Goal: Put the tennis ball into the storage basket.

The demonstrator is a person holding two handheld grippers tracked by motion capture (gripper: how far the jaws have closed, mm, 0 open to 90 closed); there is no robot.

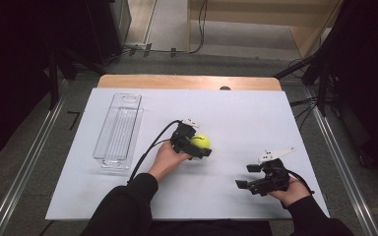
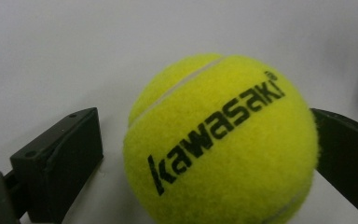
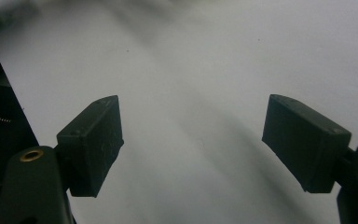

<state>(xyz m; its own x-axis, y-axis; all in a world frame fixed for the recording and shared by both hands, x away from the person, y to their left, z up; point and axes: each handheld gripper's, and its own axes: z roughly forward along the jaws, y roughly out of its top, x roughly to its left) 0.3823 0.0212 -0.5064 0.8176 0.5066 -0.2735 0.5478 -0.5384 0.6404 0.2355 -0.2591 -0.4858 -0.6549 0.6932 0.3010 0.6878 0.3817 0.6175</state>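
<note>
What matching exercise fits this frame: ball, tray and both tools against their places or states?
Things:
1. tennis ball
2. clear tray
3. left tool
4. right tool

States or places:
A. open, nothing between its jaws
B. lies empty at the left of the white tabletop
C. yellow, printed "kawasaki"
D. jaws on either side of the ball, a gap showing at one jaw

Pairs: 1-C, 2-B, 3-D, 4-A
</note>
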